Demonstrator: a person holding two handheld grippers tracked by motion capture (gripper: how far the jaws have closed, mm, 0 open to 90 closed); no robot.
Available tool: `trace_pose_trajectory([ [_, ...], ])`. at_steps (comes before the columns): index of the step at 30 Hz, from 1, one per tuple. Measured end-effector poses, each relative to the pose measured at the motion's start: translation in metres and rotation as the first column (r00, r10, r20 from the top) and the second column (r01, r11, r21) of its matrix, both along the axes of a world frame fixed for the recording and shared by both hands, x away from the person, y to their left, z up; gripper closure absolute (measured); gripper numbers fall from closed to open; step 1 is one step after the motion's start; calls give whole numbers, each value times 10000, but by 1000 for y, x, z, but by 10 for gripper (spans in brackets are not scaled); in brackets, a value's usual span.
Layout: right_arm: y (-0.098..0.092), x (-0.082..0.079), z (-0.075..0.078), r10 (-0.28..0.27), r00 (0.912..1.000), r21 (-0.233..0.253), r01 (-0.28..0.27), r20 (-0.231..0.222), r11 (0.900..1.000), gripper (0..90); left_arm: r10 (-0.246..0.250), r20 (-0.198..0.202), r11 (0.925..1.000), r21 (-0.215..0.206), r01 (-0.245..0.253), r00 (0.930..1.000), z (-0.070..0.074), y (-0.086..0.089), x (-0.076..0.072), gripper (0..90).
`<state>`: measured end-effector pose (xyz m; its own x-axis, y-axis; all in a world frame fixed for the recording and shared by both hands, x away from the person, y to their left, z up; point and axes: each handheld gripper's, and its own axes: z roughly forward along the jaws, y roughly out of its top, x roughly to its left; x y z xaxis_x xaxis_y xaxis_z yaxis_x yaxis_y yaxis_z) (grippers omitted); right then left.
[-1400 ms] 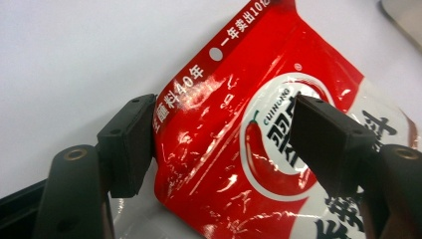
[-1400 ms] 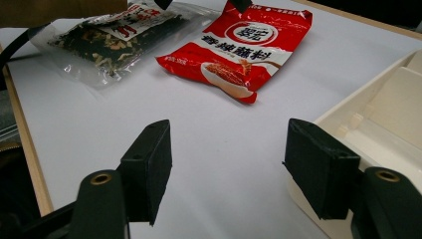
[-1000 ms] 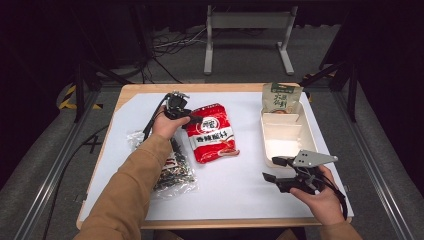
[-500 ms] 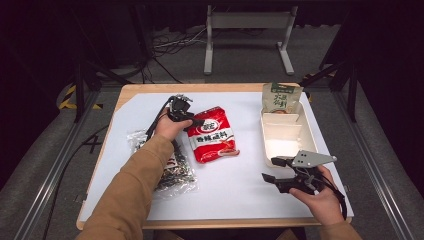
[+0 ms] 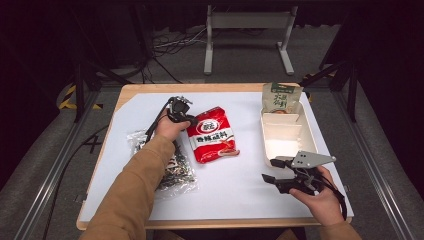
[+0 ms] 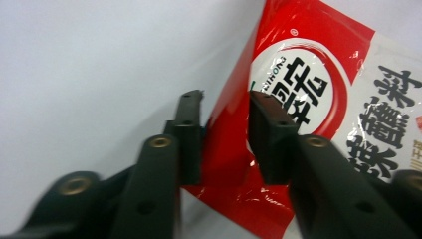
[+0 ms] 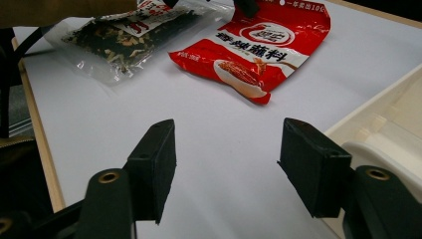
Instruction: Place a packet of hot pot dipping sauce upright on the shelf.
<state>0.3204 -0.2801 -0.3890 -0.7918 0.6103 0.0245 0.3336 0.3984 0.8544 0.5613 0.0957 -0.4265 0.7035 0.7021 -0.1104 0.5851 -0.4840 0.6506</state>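
red sauce packet (image 6: 318,99) edge sits between the left gripper (image 6: 224,107) jaws

Left gripper (image 5: 186,116) reaches forward, jaws narrowly parted; right gripper (image 5: 270,170) hovers low, jaws wide.

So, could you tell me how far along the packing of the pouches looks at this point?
Done: only the green pouch leans in the white tray. In hand: the left gripper straddles the red packet's corner, jaws not visibly closed. Left: that packet and the clear bag; the right gripper waits open.
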Motion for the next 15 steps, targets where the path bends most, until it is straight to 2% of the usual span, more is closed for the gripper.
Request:
trace_pose_trajectory([
  [3, 0, 0, 0, 57, 9999, 69, -56, -92, 10000, 415, -15, 214, 9999, 129, 12, 9998, 1, 1, -1, 778],
  [7, 0, 0, 0, 92, 9999, 125, -91, -118, 9999, 431, -136, 427, 9999, 72, 133, 9990, 6, 3, -2, 864],
  [9, 0, 0, 0, 96, 9999, 140, -95, -120, 9999, 433, -164, 427, 9998, 65, 161, 9990, 8, 3, -3, 875],
  [15, -1, 0, 1, 57, 9999, 163, -55, -102, 9999, 440, -250, 388, 9992, -310, 262, 9989, 21, 4, -8, 885],
])
